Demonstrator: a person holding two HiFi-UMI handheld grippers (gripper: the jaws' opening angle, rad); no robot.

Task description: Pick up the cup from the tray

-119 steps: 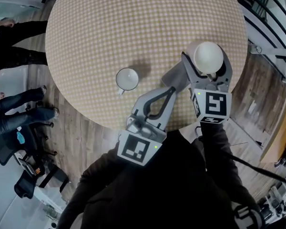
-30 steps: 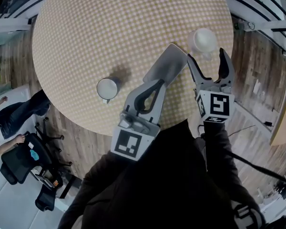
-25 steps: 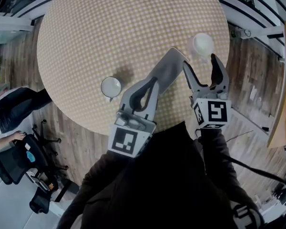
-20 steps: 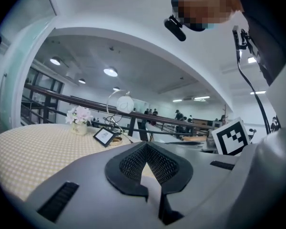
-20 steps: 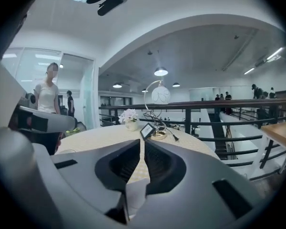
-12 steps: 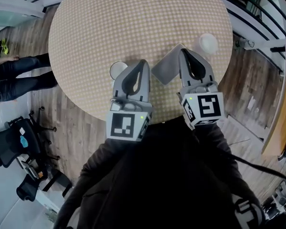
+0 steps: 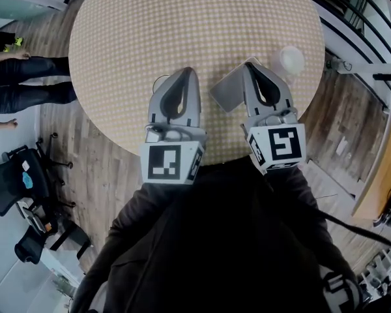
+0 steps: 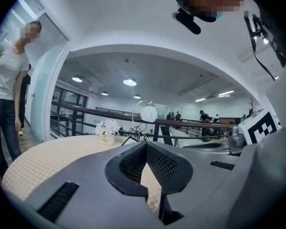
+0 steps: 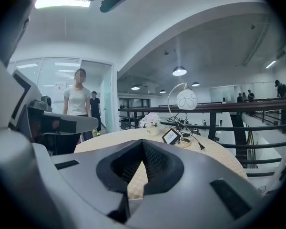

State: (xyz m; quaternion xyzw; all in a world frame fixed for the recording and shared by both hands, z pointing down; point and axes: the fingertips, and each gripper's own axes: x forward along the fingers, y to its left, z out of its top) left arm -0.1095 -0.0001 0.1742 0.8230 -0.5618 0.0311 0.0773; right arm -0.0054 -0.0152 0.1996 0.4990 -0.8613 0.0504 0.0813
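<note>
A round bench (image 7: 182, 18) covered in yellow-and-white checked cloth is being viewed from above. The grey plastic left gripper (image 7: 186, 72) and right gripper (image 7: 253, 67) are being held side by side over its near edge. The fingers (image 8: 133, 165) of each are being held closed on nothing. A small round white cup (image 7: 291, 60) is being shown standing on the cloth near the bench's right edge, apart from both grippers and off the flat grey square tray (image 7: 225, 95).
</note>
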